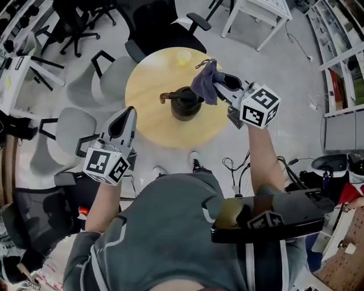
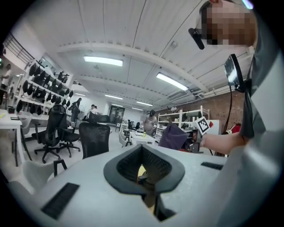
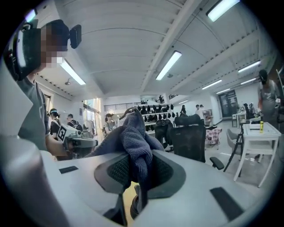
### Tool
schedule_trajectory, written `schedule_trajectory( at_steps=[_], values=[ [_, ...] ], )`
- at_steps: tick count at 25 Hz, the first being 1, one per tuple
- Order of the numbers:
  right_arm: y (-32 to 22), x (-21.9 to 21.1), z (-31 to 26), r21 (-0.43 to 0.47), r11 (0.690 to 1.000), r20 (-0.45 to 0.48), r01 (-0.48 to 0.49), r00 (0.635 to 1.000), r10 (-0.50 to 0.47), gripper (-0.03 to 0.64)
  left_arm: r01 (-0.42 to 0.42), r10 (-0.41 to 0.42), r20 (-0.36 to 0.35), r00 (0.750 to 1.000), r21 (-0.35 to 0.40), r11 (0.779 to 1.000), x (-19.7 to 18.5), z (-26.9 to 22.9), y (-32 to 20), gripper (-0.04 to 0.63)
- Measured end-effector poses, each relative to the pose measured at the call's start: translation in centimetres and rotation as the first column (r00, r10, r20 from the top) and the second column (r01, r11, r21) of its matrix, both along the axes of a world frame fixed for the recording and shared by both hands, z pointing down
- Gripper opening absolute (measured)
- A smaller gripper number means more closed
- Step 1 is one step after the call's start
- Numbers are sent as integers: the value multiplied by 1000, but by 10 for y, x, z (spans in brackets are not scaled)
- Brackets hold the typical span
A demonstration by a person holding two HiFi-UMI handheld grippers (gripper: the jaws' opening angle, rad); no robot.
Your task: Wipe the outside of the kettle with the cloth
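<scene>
A dark kettle stands in the middle of a round wooden table. My right gripper hangs over the table's right side, above and just right of the kettle, shut on a purple-grey cloth. In the right gripper view the cloth bunches up out of the jaws and drapes down between them. My left gripper is held off the table's front left edge, shut with nothing in it. In the left gripper view the closed jaws point level across the room, and the cloth shows far off.
A small yellow thing lies at the table's far edge. Grey and black office chairs stand round the left and far sides. A white table is at the back right. Cables lie on the floor.
</scene>
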State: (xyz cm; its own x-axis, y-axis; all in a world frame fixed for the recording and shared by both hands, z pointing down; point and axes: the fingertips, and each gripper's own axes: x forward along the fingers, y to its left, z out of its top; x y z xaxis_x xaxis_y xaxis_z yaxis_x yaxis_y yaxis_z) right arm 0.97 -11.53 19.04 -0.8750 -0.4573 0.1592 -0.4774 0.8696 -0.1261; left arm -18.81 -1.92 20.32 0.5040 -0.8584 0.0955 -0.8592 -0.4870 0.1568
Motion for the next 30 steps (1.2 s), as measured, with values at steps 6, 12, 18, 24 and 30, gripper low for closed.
schedule_trajectory(
  at_steps=[6, 12, 18, 24, 30],
  values=[
    [18, 8, -23, 53, 991, 26, -120, 993, 119, 97, 27, -27, 1, 1000, 15, 1000, -11, -12, -5, 9],
    [22, 15, -42, 87, 974, 20, -209, 978, 208, 97, 91, -93, 38, 995, 37, 995, -26, -26, -12, 9],
    [30, 16, -49, 103, 961, 40, -256, 967, 254, 95, 126, -129, 45, 991, 65, 990, -23, -37, -10, 9],
    [26, 24, -45, 94, 958, 34, -270, 963, 268, 95, 161, -164, 38, 986, 69, 985, -15, -40, -11, 9],
    [18, 38, -46, 92, 956, 36, -278, 960, 276, 95, 185, -188, 40, 981, 70, 980, -5, -42, -12, 9]
  ],
)
